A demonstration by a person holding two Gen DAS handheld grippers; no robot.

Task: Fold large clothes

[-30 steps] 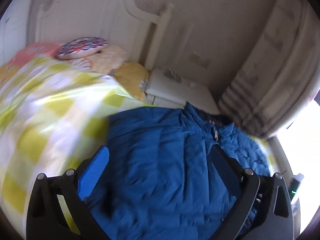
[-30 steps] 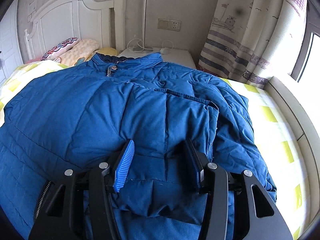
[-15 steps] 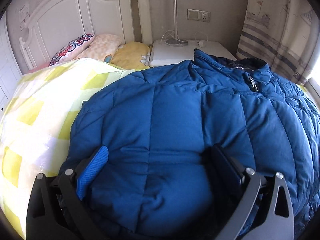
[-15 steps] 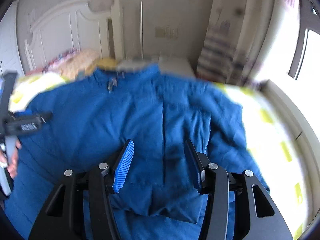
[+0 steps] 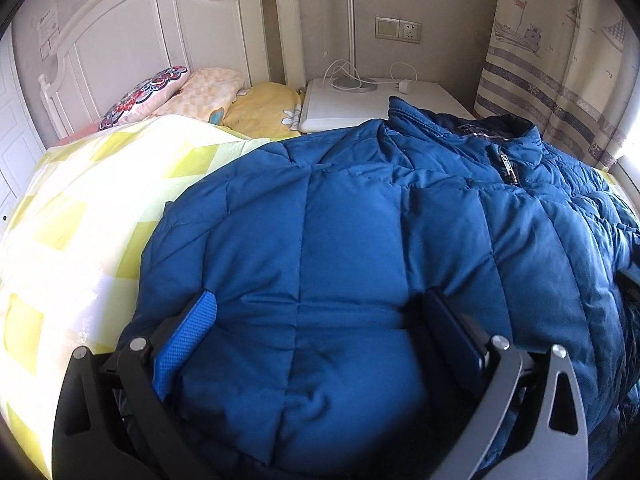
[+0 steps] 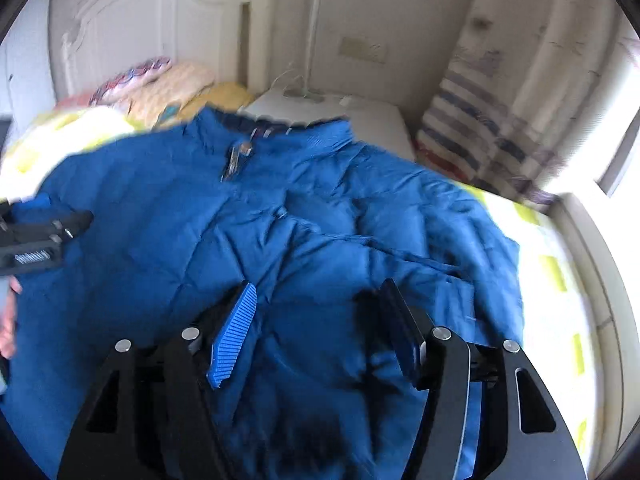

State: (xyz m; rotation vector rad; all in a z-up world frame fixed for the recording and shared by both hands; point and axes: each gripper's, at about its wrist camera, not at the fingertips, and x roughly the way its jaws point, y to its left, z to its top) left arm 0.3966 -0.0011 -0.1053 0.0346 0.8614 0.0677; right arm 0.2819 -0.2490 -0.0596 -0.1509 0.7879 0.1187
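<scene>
From my seat at the controls, the blue quilted puffer jacket (image 5: 352, 240) lies spread on the bed over the yellow-and-white checked quilt (image 5: 80, 208), collar toward the white panelled headboard (image 5: 168, 36), its zip pull (image 5: 507, 164) lying just below the collar. The fabric is puffy, stitched into broad panels, and in the right wrist view a sleeve or side flap (image 6: 400, 264) lies folded in across the body.

My left gripper (image 5: 320, 332) sits down on the near part of the jacket, with a fat bulge of the padding swelling up between its blue-ribbed pad (image 5: 188, 344) and the dark pad opposite. Both pads press into the sides of that bulge, so I read it as clamped on the jacket. It points down at a slant toward the bed.

My right gripper (image 6: 316, 320) is over the jacket's lower middle. Its jaws have just been opening, and now stand apart with the fabric lying below and between them; neither pad presses on it, so it holds nothing. This view is smeared by motion. It too tilts downward toward the jacket.

At the left edge of the right wrist view, the black body of the left gripper shows, with part of a hand (image 6: 8, 320) behind it.
</scene>
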